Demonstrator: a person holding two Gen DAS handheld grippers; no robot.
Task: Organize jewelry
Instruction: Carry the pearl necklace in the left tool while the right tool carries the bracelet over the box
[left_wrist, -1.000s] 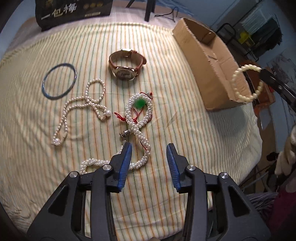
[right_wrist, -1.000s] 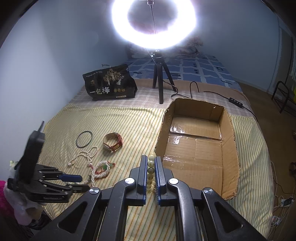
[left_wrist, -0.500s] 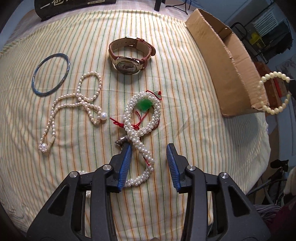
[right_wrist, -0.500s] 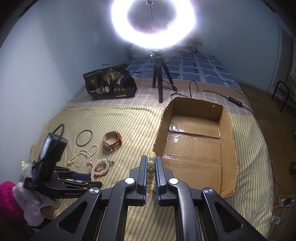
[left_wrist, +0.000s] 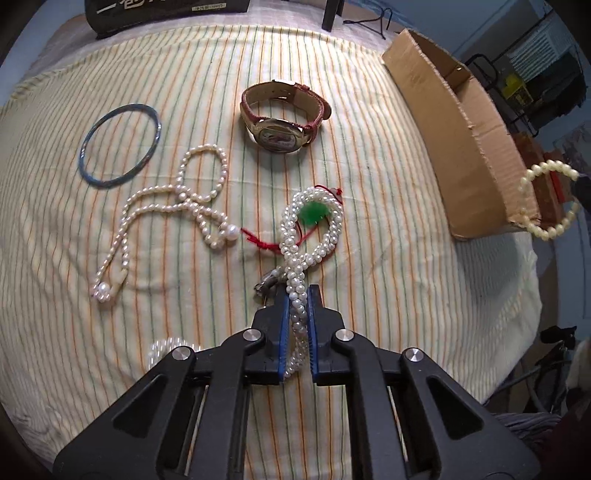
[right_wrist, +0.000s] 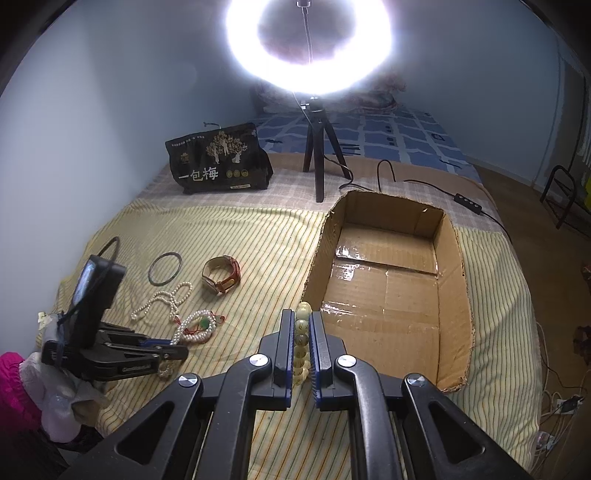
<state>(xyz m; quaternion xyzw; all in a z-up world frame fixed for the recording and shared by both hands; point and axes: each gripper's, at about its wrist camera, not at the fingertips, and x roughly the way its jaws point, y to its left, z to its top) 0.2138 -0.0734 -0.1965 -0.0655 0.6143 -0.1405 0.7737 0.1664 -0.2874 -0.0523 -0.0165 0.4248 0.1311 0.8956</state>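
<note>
The left wrist camera rides on the left claw and looks steeply down, close over the striped bed cover. The right wrist camera, on the right claw, sits higher, facing the far wall. Both see the cardboard box and the watch.

Premises: a bedroom in a home, set up for filming. The work surface is a bed covered with a striped yellow sheet; a blue patterned bedcover lies at its far end against pale blue walls. A lit ring light on a small tripod stands on the bed, its cable trailing off the side. A black snack bag and an open cardboard box also rest on the bed. Wood-coloured floor borders the bed.
</note>
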